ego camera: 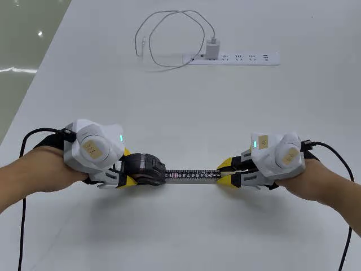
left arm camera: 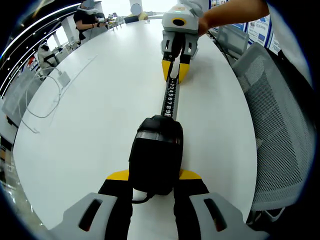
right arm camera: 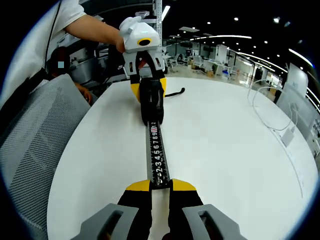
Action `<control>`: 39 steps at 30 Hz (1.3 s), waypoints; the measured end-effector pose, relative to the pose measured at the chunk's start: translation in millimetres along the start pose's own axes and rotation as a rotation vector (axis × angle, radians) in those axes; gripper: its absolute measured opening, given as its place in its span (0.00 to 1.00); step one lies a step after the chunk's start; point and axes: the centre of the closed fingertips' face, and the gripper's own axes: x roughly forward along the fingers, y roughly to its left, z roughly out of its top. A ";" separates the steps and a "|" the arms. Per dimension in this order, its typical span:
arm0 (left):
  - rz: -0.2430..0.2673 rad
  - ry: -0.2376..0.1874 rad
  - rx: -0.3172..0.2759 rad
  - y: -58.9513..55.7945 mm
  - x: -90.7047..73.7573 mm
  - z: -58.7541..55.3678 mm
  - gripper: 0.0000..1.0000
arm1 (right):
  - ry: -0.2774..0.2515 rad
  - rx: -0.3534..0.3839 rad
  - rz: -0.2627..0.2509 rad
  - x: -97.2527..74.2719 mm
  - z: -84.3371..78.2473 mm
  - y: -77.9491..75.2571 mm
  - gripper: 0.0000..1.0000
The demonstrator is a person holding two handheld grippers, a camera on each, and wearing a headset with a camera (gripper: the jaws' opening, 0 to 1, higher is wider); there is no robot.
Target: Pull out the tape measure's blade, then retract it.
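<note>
A black tape measure case (ego camera: 143,168) lies on the white table, and my left gripper (ego camera: 127,180) is shut on it, its yellow-tipped jaws clamping the case (left arm camera: 156,154) from both sides. A short length of the blade (ego camera: 192,174) with black numbers stretches out to the right. My right gripper (ego camera: 224,171) is shut on the blade's end, and the blade (right arm camera: 158,155) runs from its yellow tips (right arm camera: 160,186) away to the case (right arm camera: 152,102). In the left gripper view the blade (left arm camera: 170,97) leads to the right gripper (left arm camera: 176,73).
A white power strip (ego camera: 237,58) with a plugged charger (ego camera: 212,48) and a looped white cable (ego camera: 169,36) lies at the far side of the table. Mesh office chairs (left arm camera: 280,125) stand along the table's near edge. People sit further off in the room.
</note>
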 end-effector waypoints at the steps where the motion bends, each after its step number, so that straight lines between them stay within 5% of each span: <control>1: 0.000 0.000 0.000 0.0 -0.1 0.0 0.26 | 0.001 0.001 0.000 -0.8 -0.7 0.0 0.07; 39: -0.003 -0.001 0.001 0.4 0.2 -0.3 0.26 | 0.047 0.017 -0.018 -26.7 -25.1 -3.6 0.07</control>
